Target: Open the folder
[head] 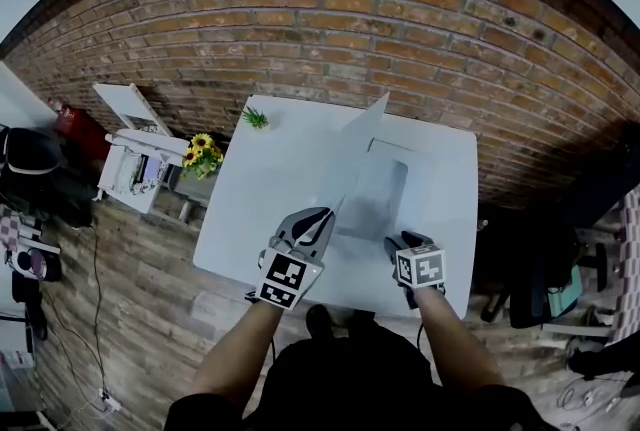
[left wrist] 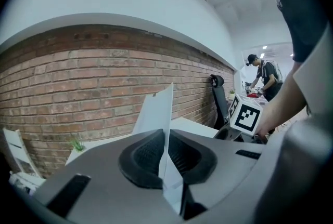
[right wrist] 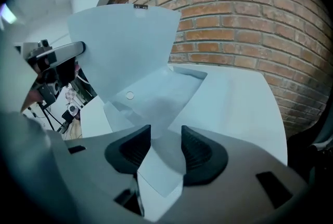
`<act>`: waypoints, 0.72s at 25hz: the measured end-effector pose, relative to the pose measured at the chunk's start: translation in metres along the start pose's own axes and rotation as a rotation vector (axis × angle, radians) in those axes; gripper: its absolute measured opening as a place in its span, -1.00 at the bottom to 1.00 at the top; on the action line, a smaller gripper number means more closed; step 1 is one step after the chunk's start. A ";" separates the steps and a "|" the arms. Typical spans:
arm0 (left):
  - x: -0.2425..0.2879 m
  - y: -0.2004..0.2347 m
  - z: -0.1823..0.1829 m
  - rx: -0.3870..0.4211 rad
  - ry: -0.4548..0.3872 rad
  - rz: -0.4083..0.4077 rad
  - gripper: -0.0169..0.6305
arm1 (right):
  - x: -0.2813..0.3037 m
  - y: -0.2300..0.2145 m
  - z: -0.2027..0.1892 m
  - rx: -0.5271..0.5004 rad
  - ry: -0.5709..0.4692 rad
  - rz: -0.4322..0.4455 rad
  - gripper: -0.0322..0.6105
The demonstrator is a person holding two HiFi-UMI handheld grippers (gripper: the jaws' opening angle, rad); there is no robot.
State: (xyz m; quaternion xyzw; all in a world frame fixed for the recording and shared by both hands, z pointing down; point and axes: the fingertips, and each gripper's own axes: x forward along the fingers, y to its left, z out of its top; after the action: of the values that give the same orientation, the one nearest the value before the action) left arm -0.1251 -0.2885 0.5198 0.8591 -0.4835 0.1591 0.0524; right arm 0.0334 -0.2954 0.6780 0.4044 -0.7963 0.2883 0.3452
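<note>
The folder (head: 378, 191), on the right of the white table (head: 255, 199), is half opened: its cover (head: 352, 151) is pinched upright by the left gripper (head: 322, 216), the right gripper (head: 397, 243) is spread astride the near edge, and laying flat is judged left.

In the head view the right gripper (head: 400, 244) keeps its jaws under its own marker cube, and with the left gripper (head: 322, 217) it covers the near edge of the folder (head: 375, 189). The raised cover (head: 355, 154) hides a strip of the table (head: 250, 209). What is stacked on the white cart (head: 135, 169) off the table's left edge is too small to tell.
</note>
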 end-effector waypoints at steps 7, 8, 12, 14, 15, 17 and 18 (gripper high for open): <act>-0.017 0.045 -0.028 -0.045 0.057 0.141 -0.87 | 0.012 0.008 -0.002 -0.136 0.046 -0.014 -0.25; -0.020 0.050 -0.030 -0.051 0.060 0.157 -0.87 | 0.013 0.008 -0.002 -0.143 0.049 -0.016 -0.26; -0.026 0.067 -0.039 -0.074 0.077 0.208 -0.88 | 0.014 0.007 -0.002 -0.160 0.059 -0.010 -0.31; -0.030 0.075 -0.046 -0.092 0.085 0.231 -0.88 | 0.016 0.008 -0.003 -0.167 0.064 -0.005 -0.32; -0.033 0.079 -0.050 -0.101 0.091 0.245 -0.88 | 0.016 0.008 -0.003 -0.169 0.065 -0.001 -0.32; -0.037 0.087 -0.059 -0.122 0.107 0.278 -0.88 | 0.015 0.006 -0.003 -0.170 0.068 -0.007 -0.34; -0.039 0.091 -0.063 -0.134 0.116 0.295 -0.88 | 0.014 0.005 -0.002 -0.171 0.069 -0.015 -0.35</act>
State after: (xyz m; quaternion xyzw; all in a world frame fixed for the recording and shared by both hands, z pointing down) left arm -0.2352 -0.2892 0.5608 0.7629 -0.6100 0.1817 0.1136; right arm 0.0239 -0.2978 0.6894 0.3692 -0.8026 0.2305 0.4078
